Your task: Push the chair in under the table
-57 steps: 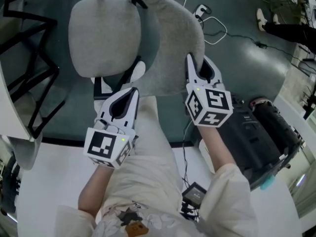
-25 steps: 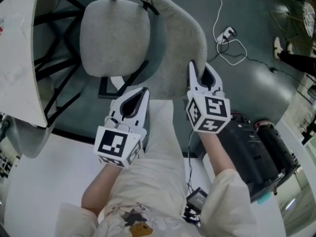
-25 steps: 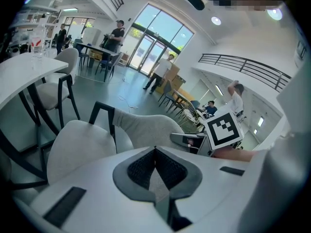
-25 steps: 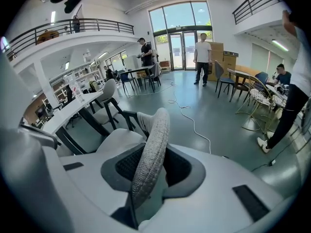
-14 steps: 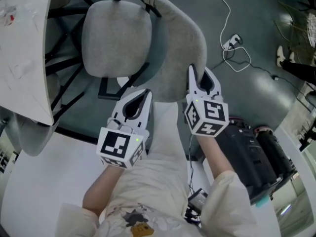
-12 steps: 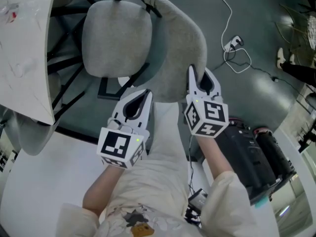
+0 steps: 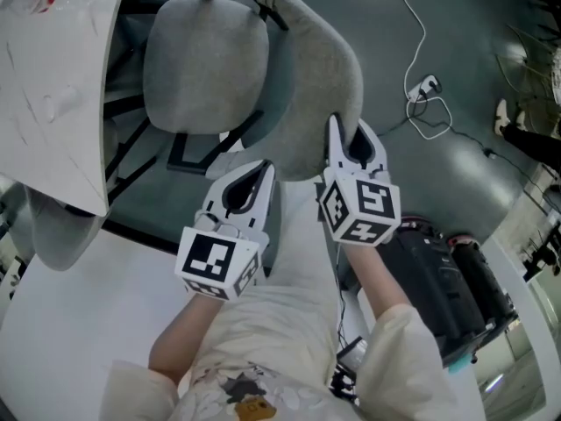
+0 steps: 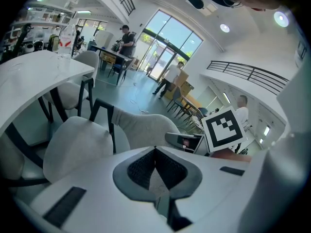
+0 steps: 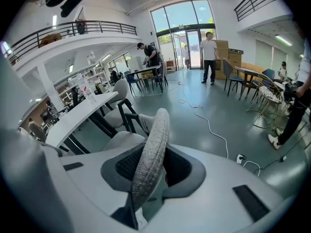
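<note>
The grey fabric chair shows its seat (image 7: 206, 64) and its curved backrest (image 7: 316, 77) just in front of me. My right gripper (image 7: 349, 132) is shut on the backrest's upper edge (image 9: 151, 144), which runs between the jaws of the right gripper (image 9: 148, 166). Lower on the near side of the backrest, my left gripper (image 7: 261, 170) is shut, its tips close to the fabric; whether they touch is unclear. In the left gripper view the left gripper (image 8: 155, 148) holds nothing. The white table (image 7: 53, 77) stands at the left, its edge beside the seat.
Black table legs (image 7: 131, 103) stand under the table beside the seat. Another grey chair (image 7: 48, 235) is at the lower left. A cable with a plug (image 7: 425, 86) lies on the floor on the right, and a black case (image 7: 447, 274) sits behind my right arm. People stand far off.
The chair and both grippers have moved towards the table, whose top now fills more of the left side and lies closer to the seat. Both grips look unchanged.
</note>
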Demonstrator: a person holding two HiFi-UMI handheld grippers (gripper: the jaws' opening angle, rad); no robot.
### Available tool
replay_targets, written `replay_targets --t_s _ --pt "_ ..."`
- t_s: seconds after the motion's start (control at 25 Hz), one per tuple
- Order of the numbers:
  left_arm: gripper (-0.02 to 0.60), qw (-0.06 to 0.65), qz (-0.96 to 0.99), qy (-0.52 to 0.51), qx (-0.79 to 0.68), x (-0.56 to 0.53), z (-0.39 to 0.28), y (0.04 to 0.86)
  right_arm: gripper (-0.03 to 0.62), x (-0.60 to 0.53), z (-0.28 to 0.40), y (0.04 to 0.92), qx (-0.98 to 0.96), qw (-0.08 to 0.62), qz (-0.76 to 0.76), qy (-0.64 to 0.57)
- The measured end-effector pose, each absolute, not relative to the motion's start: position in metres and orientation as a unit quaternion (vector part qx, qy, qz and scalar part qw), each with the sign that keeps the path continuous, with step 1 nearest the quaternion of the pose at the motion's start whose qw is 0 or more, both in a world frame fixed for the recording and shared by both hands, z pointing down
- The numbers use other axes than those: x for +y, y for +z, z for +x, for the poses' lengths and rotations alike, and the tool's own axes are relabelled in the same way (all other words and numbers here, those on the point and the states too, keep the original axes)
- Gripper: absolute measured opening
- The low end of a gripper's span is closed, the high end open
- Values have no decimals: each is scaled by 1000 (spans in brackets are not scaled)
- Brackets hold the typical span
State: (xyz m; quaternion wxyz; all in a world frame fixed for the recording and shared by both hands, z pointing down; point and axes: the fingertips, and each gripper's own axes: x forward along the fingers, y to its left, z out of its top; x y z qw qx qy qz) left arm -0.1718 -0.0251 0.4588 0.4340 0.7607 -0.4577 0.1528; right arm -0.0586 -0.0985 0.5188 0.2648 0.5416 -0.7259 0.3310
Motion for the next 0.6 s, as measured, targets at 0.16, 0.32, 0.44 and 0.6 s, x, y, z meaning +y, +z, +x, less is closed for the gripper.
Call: replay_targets --t_s 0.16,0.32,0.44,0.6 --pt "9 437 755 148 -467 -24 -194 461 109 -100 -84 519 -729 259 541 332" --pt "8 440 751 146 -470 -20 -209 464 109 -98 -103 519 -729 256 542 331" --pt "8 444 749 143 -471 -16 -220 466 109 -89 -110 520 -722 258 548 333" --pt "9 445 749 142 -469 -12 -232 467 109 -76 -120 519 -709 260 561 338"
